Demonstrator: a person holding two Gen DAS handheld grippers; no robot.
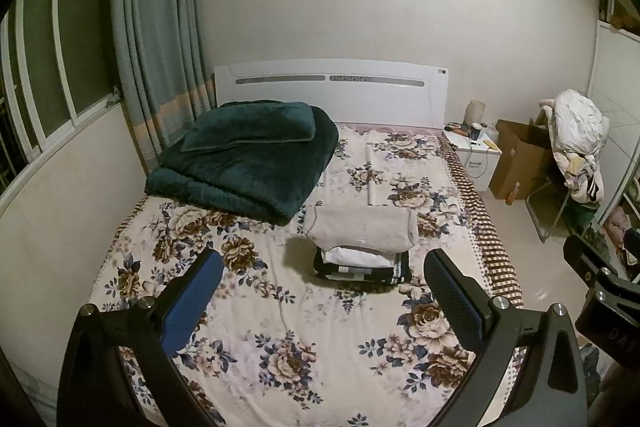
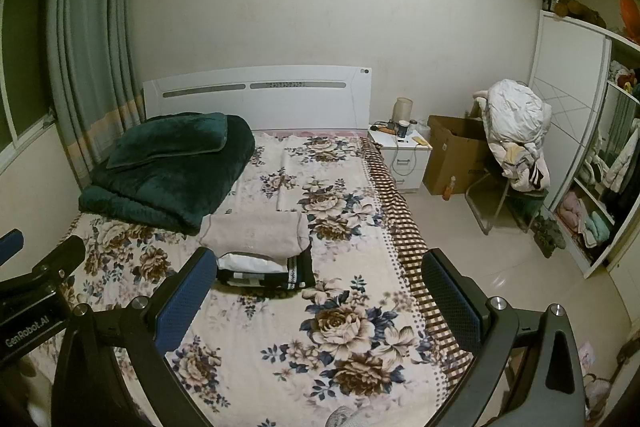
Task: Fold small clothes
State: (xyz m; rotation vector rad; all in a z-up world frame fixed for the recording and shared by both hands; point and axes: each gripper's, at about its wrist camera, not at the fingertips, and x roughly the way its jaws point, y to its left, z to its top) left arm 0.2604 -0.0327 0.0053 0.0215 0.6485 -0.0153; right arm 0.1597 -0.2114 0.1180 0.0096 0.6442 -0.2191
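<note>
Stack of folded clothes (image 1: 362,247) (image 2: 262,253) on the floral bedsheet (image 1: 304,339) (image 2: 320,339), roughly mid-bed, toward the foot side of the dark green blanket. Three layers visible: a beige garment (image 1: 362,227) (image 2: 254,233) on top, folded into a broad rectangle with rounded, slightly puffed edges and overhanging the pieces below; under it a white garment (image 1: 356,258) (image 2: 252,263), thinner, its folded edge showing at the front; at the bottom a black piece with a white patterned band (image 1: 368,273) (image 2: 294,275) along one end. Stack fairly neat, edges roughly aligned, sitting flat.

Dark green blanket (image 1: 248,163) (image 2: 172,167) folded thick, just beyond the stack toward the headboard (image 1: 332,91) (image 2: 260,95), with a matching green pillow (image 1: 252,127) (image 2: 172,139) on top.

Left gripper (image 1: 324,295) spread wide and holding nothing, its blue-padded fingers well apart above the sheet, the stack lying between and beyond them, untouched. Right gripper (image 2: 320,291) likewise released, fingers wide, one pad overlapping the stack's near corner in view; contact cannot be told.

Beside the bed: a white nightstand (image 1: 474,155) (image 2: 404,159), a cardboard box (image 1: 516,159) (image 2: 452,155), and a chair piled with clothes (image 1: 572,143) (image 2: 516,131). Curtain (image 1: 156,27) (image 2: 88,39) at the far left.
</note>
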